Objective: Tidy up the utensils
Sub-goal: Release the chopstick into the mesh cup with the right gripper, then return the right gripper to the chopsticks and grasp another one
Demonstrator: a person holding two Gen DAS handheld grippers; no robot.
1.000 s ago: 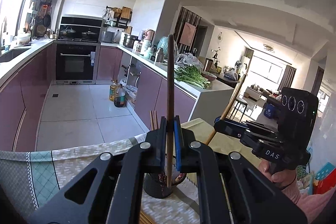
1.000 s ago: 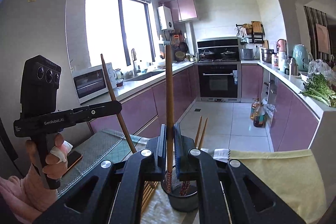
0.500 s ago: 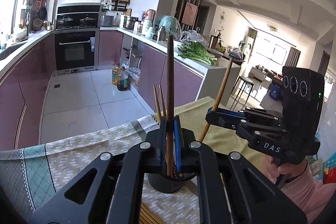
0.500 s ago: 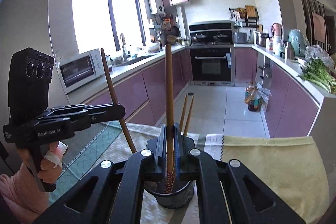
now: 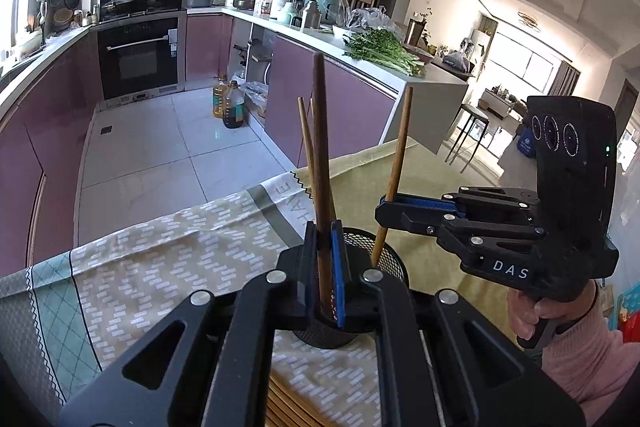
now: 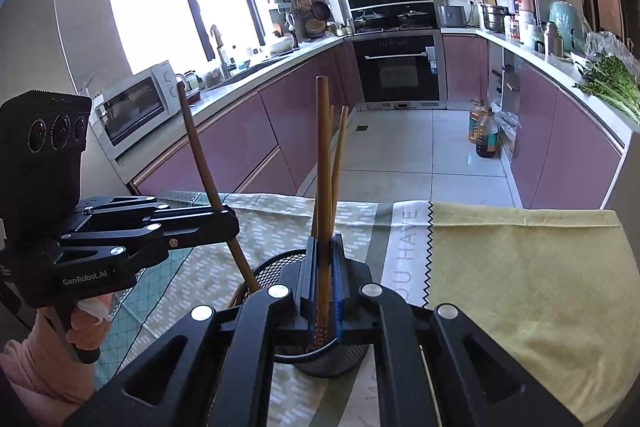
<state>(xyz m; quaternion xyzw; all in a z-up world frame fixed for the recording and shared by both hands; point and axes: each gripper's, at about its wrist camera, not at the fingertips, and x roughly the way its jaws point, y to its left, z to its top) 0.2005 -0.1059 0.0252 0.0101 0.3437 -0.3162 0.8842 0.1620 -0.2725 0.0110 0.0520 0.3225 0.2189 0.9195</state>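
A black mesh holder (image 5: 394, 265) (image 6: 276, 265) stands on the cloth-covered table with two pale chopsticks (image 5: 306, 147) (image 6: 340, 155) leaning in it. My left gripper (image 5: 324, 267) (image 6: 228, 219) is shut on a dark brown chopstick (image 5: 322, 155) (image 6: 200, 155) held nearly upright, its lower end inside the holder's rim. My right gripper (image 6: 323, 267) (image 5: 384, 213) is shut on a lighter brown chopstick (image 6: 323, 167) (image 5: 396, 167), which also reaches down into the holder. Both grippers hover just above the rim, one on each side. The fingers hide the chopsticks' tips.
A patterned cloth (image 5: 168, 259) and a yellow-green cloth (image 6: 520, 267) cover the table. Wooden slats or sticks (image 5: 288, 399) lie near the front edge below the holder. Past the table's far edge is kitchen floor with purple cabinets (image 6: 240, 147). A person's hands grip both handles.
Both grippers have sunk toward the table with their chopsticks and tilted further down. The holder now sits right under the fingers, and both chopsticks' lower ends have entered it.
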